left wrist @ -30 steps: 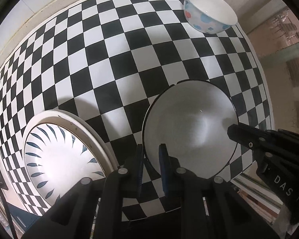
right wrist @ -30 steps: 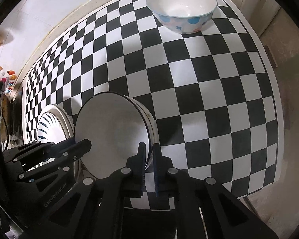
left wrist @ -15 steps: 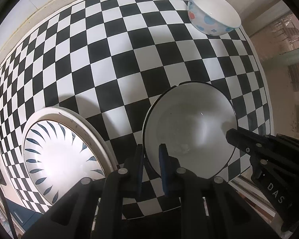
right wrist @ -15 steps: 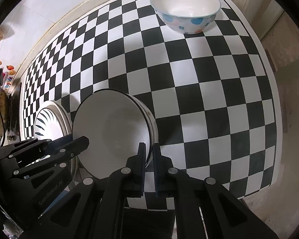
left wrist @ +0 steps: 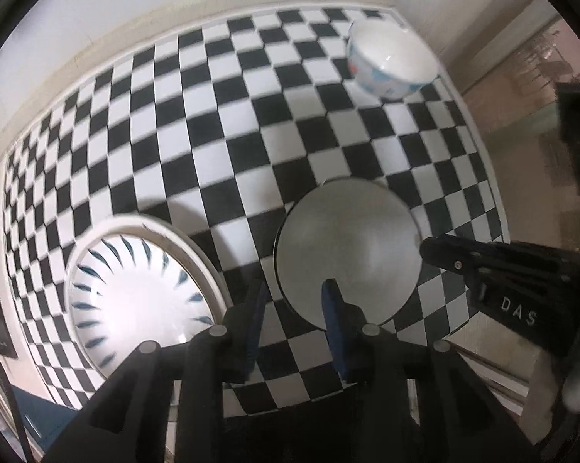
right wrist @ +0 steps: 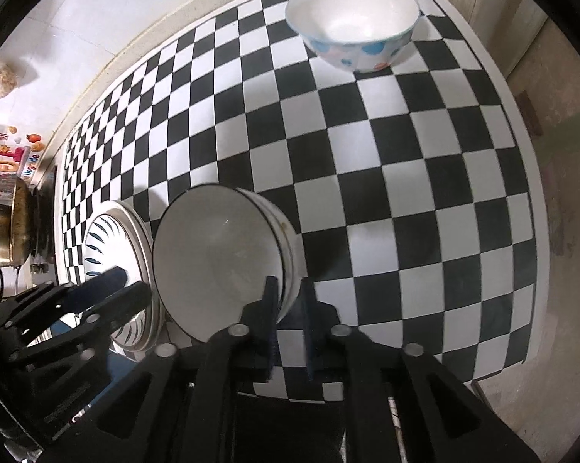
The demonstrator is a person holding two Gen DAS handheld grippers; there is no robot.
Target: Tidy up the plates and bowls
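Note:
A white bowl with a dark rim (left wrist: pixel 347 254) (right wrist: pixel 216 258) sits on the checkered cloth near the front edge, on top of another bowl. My left gripper (left wrist: pixel 293 301) is open, its fingers straddling the bowl's near left rim without gripping. My right gripper (right wrist: pixel 290 297) stands slightly open around the bowl's right rim. A white plate with blue leaf marks (left wrist: pixel 135 293) (right wrist: pixel 112 266) lies to the left. A white bowl with blue and pink dots (left wrist: pixel 390 61) (right wrist: pixel 355 27) stands at the far right corner.
The black-and-white checkered cloth (right wrist: pixel 367 177) covers the table; its right and front edges are close. A metal pot (right wrist: pixel 4 231) and stickers sit at the far left in the right wrist view. A white wall runs behind.
My left gripper has opened, letting go of the bowl's rim, and pulled back a little. My right gripper's fingers have parted slightly at the bowl's right rim.

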